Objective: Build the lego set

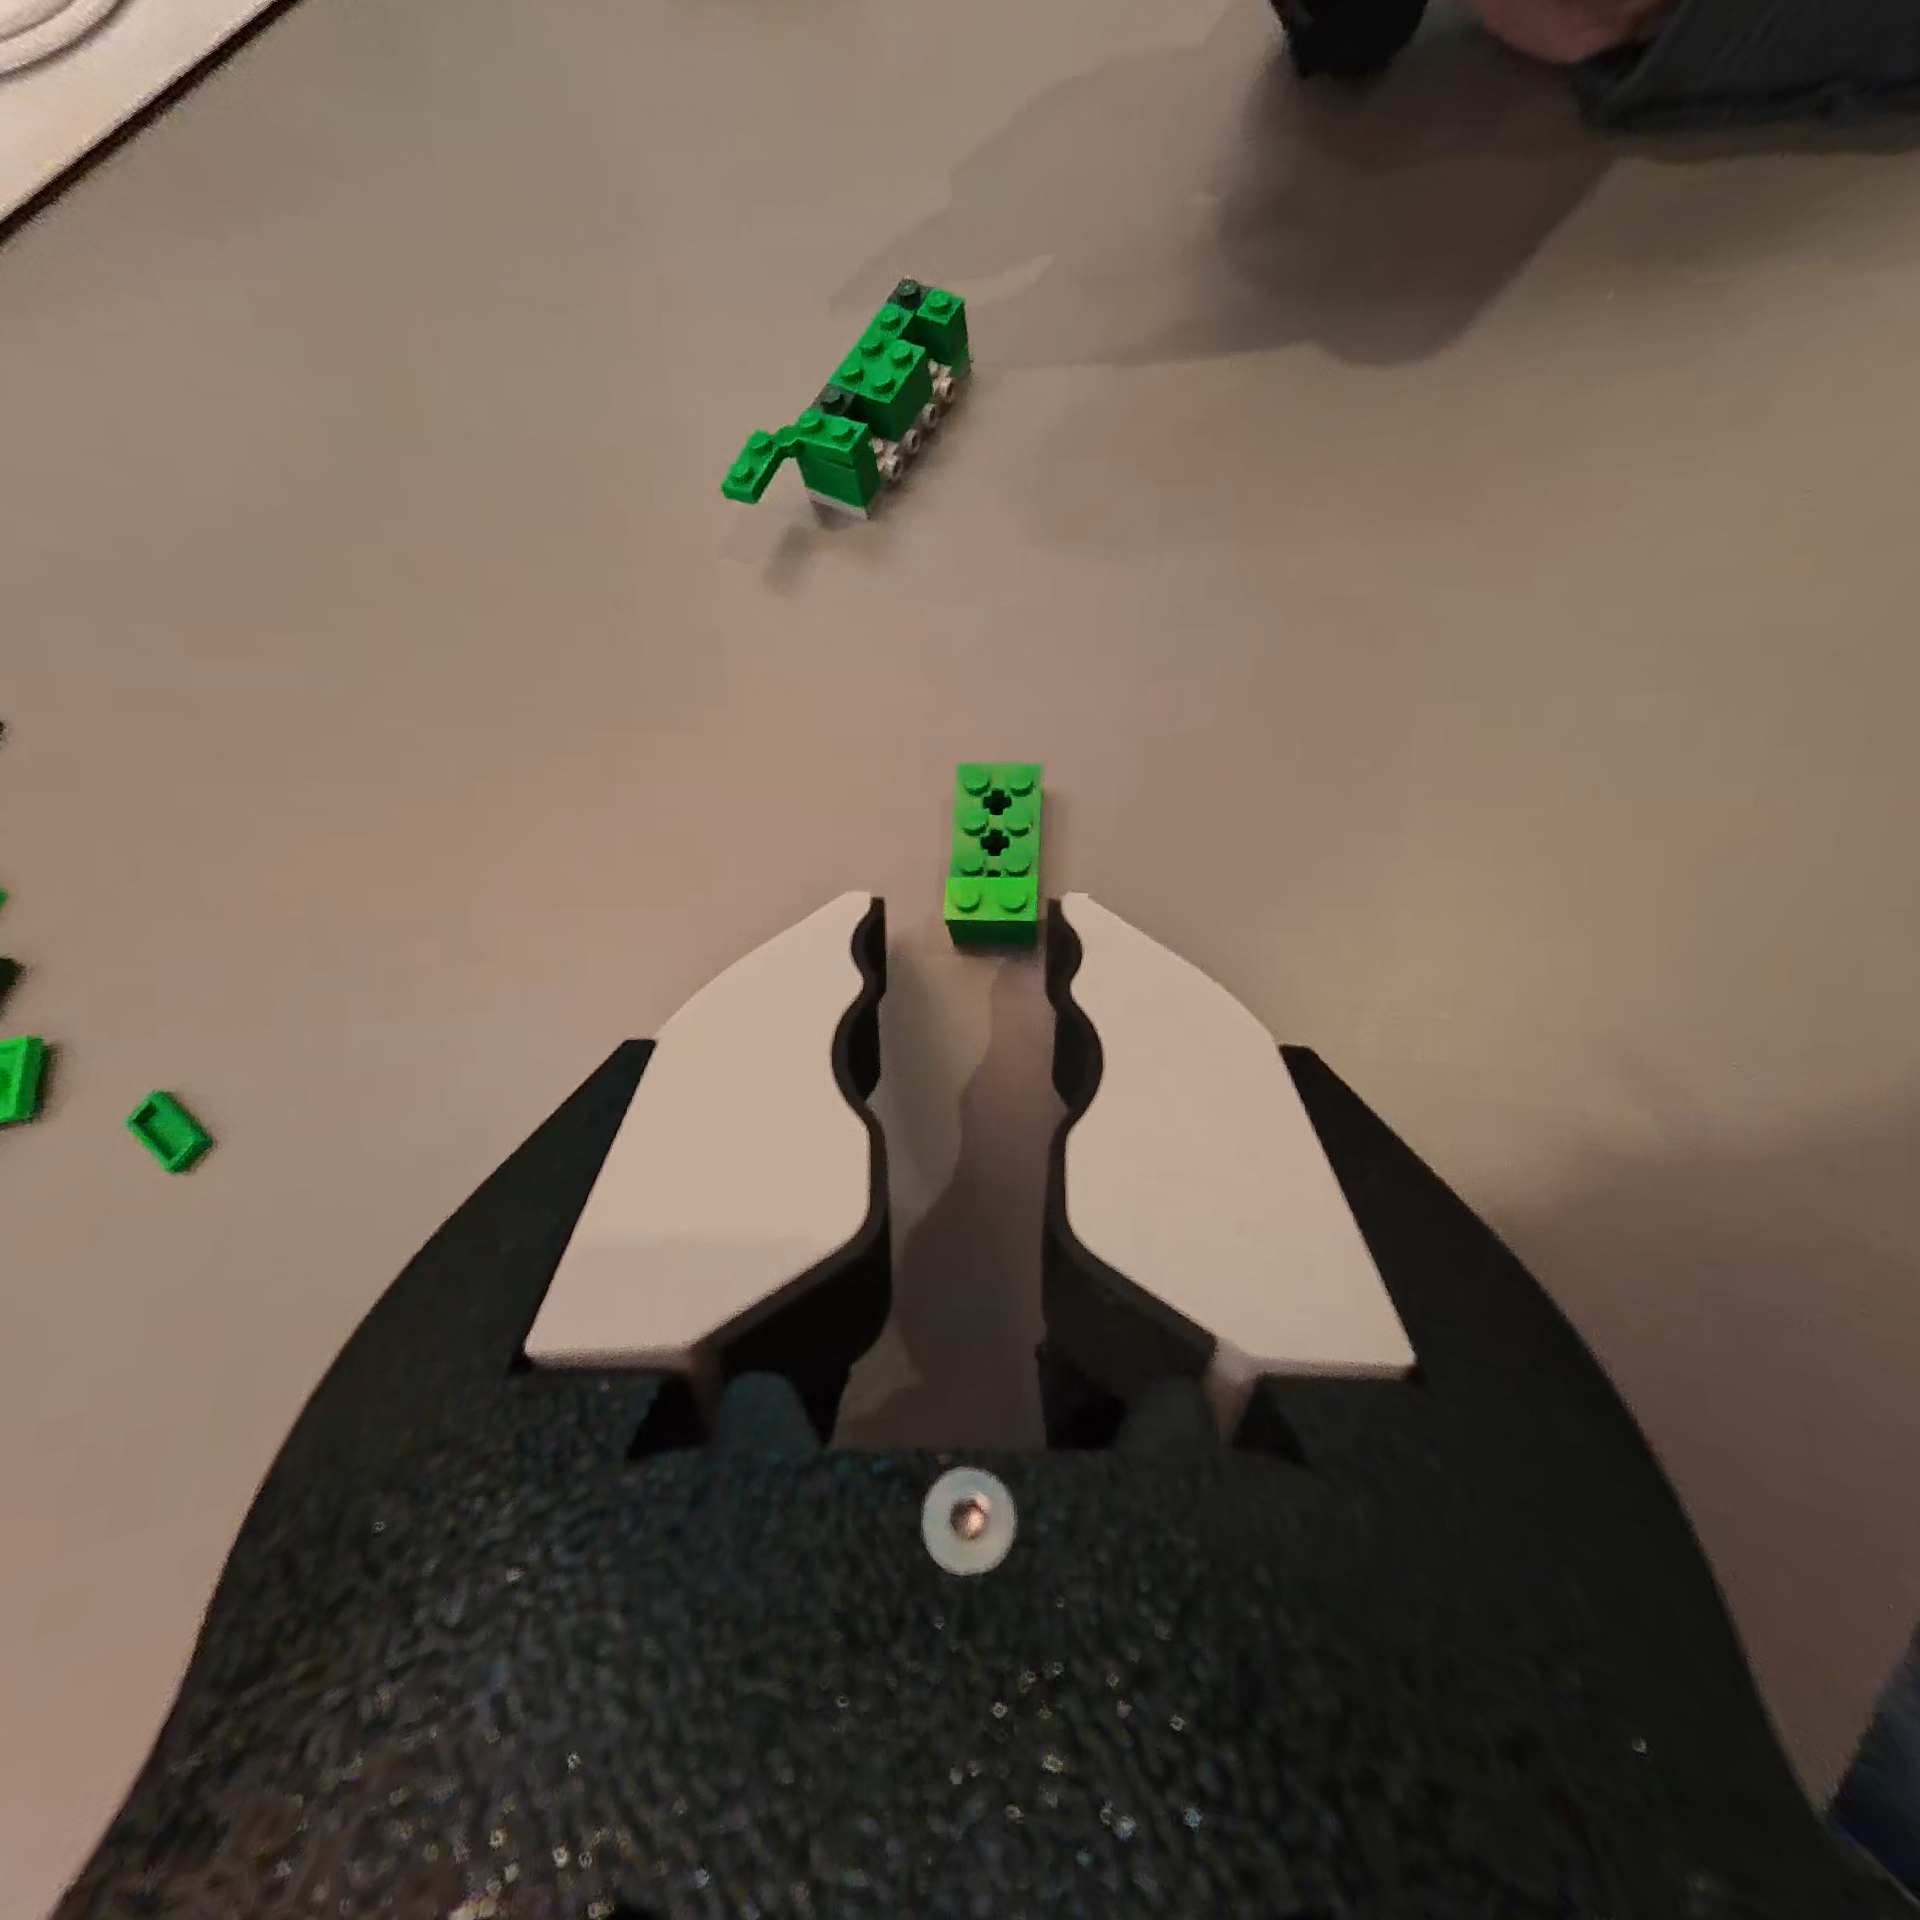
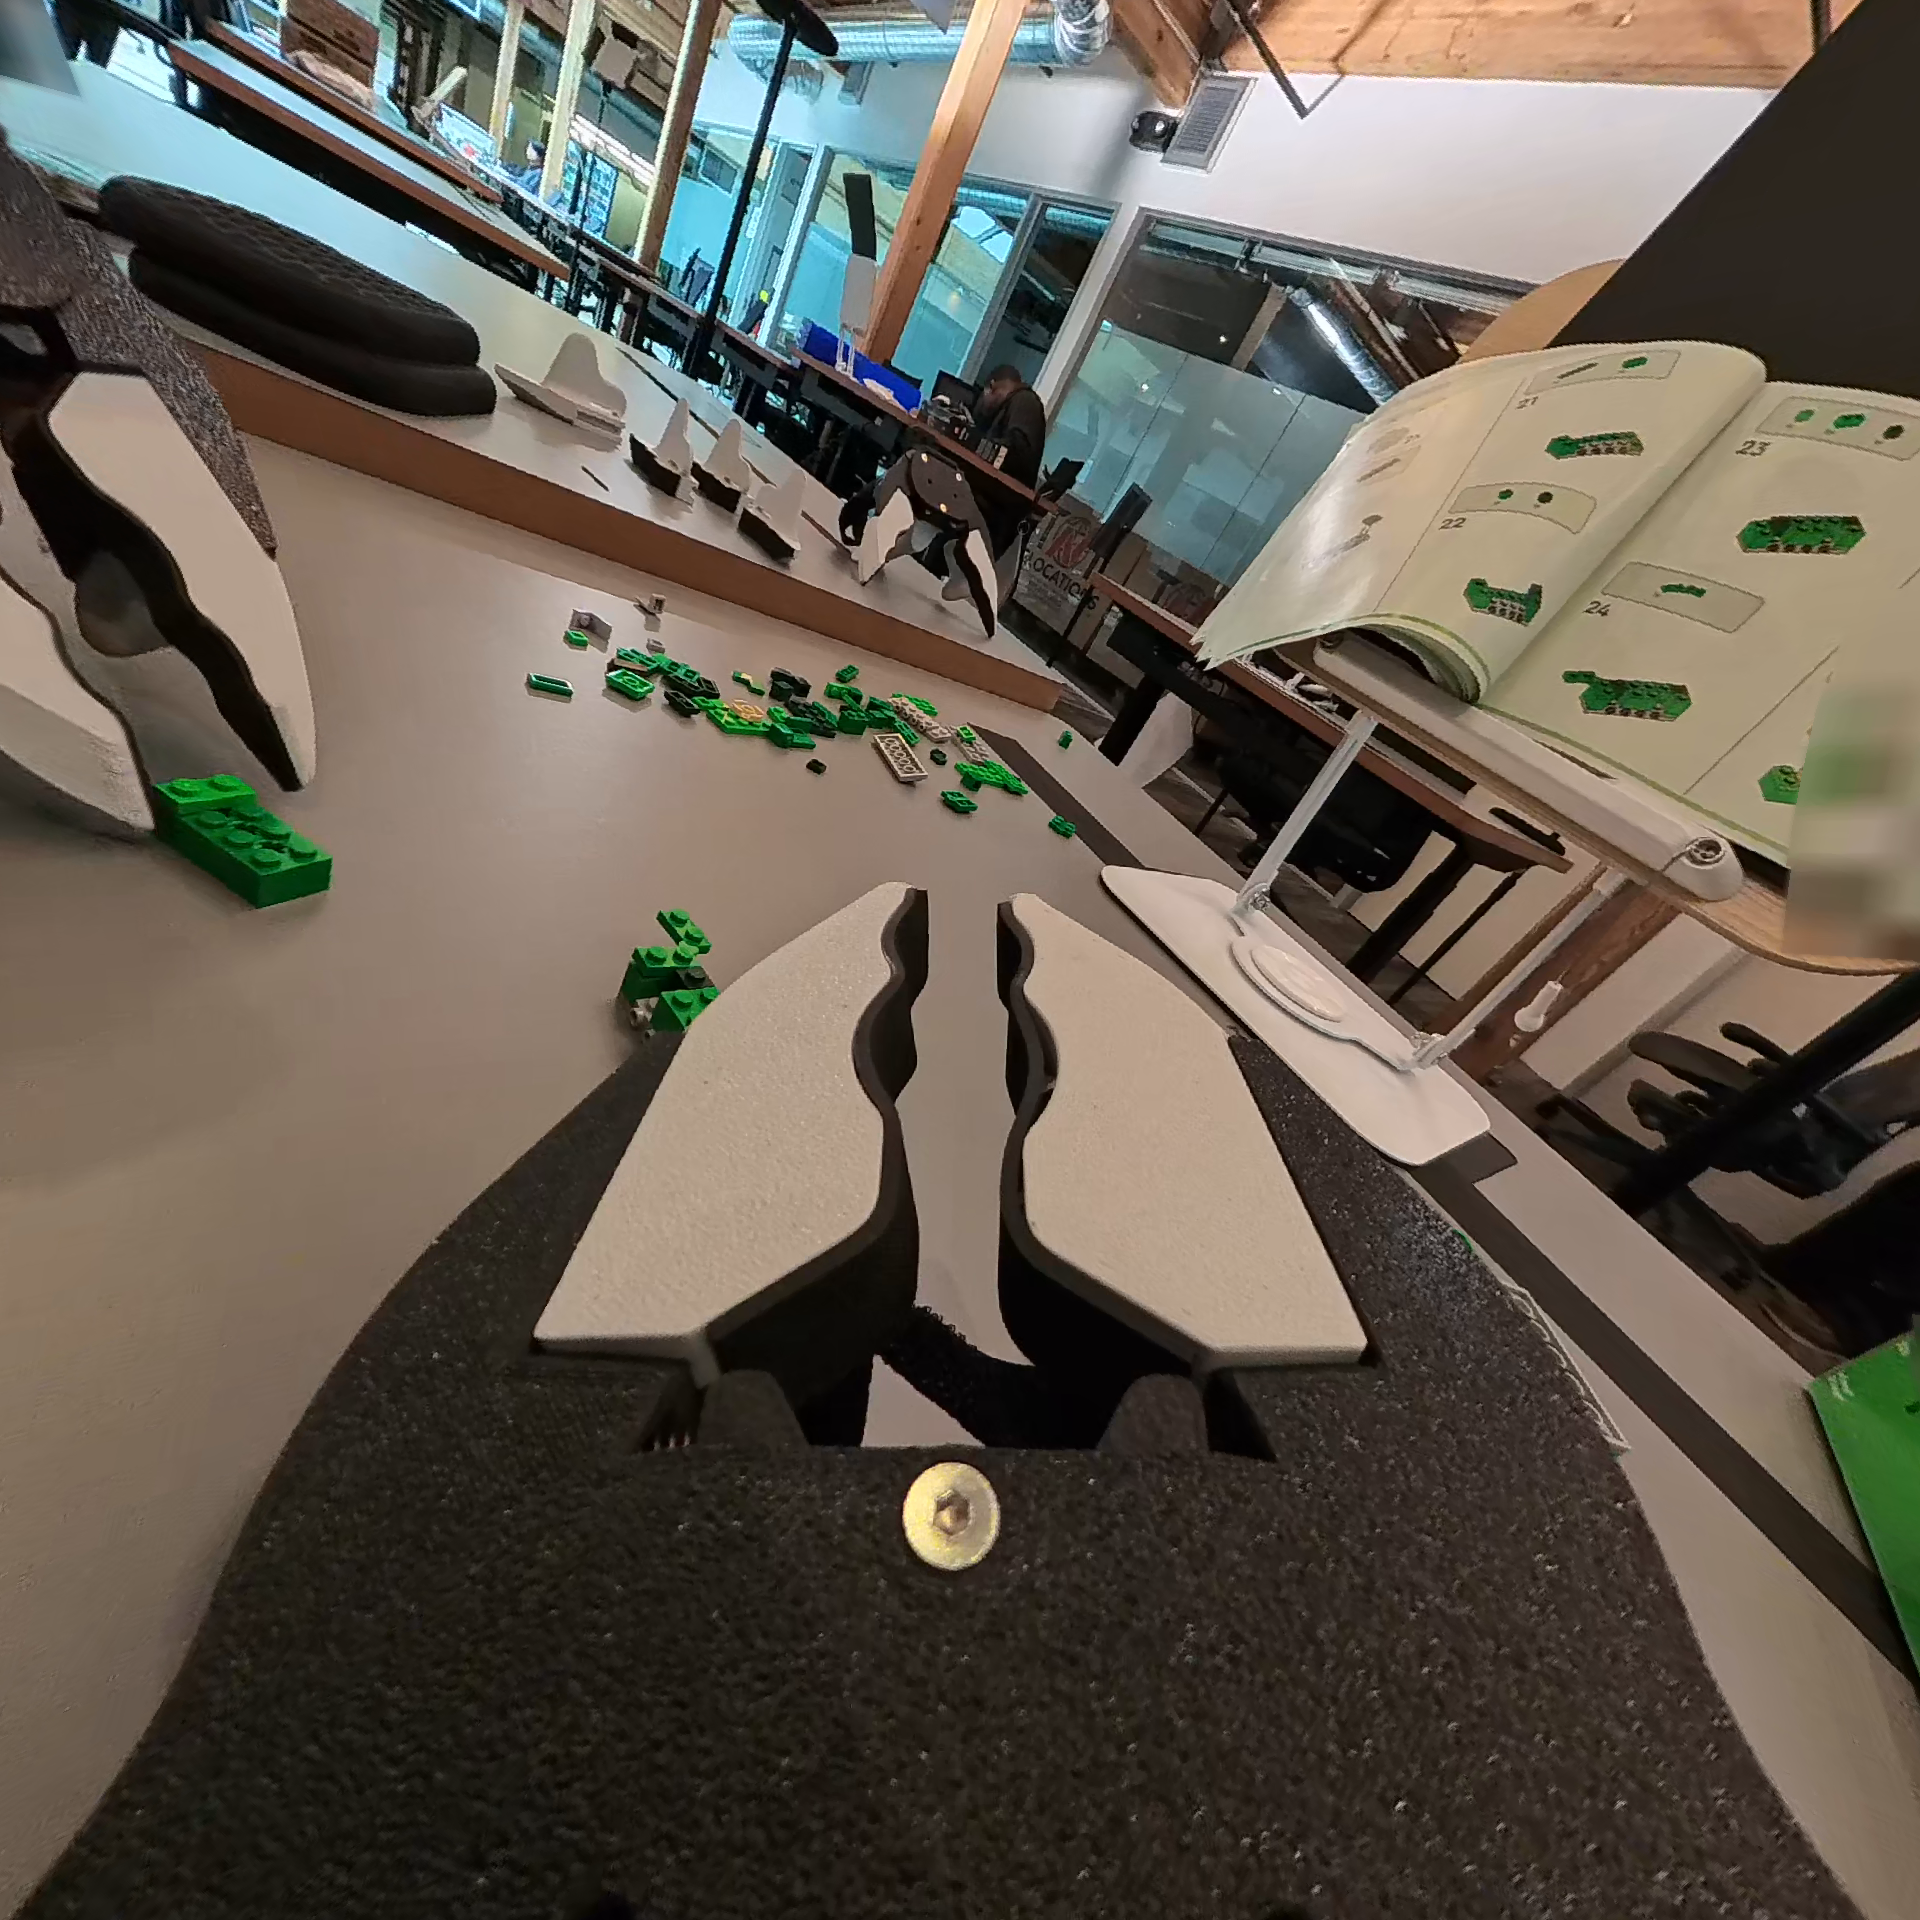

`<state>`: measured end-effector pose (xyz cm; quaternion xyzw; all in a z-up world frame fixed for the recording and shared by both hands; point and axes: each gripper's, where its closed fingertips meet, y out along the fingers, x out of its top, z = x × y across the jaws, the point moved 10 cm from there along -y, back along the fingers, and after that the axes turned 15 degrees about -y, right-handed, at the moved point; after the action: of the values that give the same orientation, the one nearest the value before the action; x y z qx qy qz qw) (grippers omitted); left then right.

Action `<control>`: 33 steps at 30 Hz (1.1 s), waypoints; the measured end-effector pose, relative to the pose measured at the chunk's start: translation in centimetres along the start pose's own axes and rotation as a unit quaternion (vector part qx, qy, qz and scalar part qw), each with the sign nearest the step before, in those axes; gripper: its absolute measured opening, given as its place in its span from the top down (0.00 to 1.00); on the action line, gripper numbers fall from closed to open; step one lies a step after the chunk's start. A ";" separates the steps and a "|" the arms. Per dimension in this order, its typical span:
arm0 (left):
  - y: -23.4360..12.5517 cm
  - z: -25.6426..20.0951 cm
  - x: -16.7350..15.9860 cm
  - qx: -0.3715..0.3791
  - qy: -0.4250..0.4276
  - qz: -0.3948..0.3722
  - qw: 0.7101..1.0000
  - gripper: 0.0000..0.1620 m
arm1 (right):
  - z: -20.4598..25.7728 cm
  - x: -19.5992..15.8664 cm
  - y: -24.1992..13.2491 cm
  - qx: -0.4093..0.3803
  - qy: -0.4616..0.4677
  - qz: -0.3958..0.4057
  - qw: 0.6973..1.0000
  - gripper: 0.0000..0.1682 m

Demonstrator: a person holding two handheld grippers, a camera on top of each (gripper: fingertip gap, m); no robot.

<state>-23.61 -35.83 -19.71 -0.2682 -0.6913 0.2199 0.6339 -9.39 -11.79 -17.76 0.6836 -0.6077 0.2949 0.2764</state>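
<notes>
Left wrist view: green brick point(image 1: 995, 854) lies just beyond parted, empty left tool point(image 1: 966, 906).

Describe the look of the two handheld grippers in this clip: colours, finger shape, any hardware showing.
Both match. The left gripper and right gripper each have a rough, speckled black body that forks into two arms. Each arm carries a pale grey finger plate that tapers to the tip, with a wavy black inner edge. A silver screw with washer sits centred on the body. No cables, markings or sleeves show.
</notes>
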 end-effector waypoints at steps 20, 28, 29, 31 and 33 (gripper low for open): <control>0.9 0.4 0.7 0.025 0.003 -0.027 0.999 0.90 | -0.3 0.0 -0.2 -0.015 0.012 -0.005 1.000 0.93; 2.7 5.2 6.1 0.076 -0.048 -0.174 0.981 0.90 | -1.1 -0.2 -0.6 -0.051 0.050 -0.015 0.997 0.91; 3.3 5.8 6.5 0.083 -0.035 -0.166 0.982 0.90 | -1.1 -0.3 -0.6 -0.049 0.051 -0.013 0.997 0.91; 4.6 6.7 7.2 0.079 -0.008 -0.144 0.986 0.90 | -1.1 -0.3 -0.6 -0.046 0.049 -0.010 0.998 0.91; 5.8 7.3 7.7 0.065 0.020 -0.125 0.990 0.90 | -0.9 -0.3 -0.5 -0.044 0.041 -0.005 0.998 0.91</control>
<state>-30.73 -26.17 -18.33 -0.1416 -0.6908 0.1781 0.6863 -8.94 -10.86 -17.32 0.6612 -0.6050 0.2937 0.3325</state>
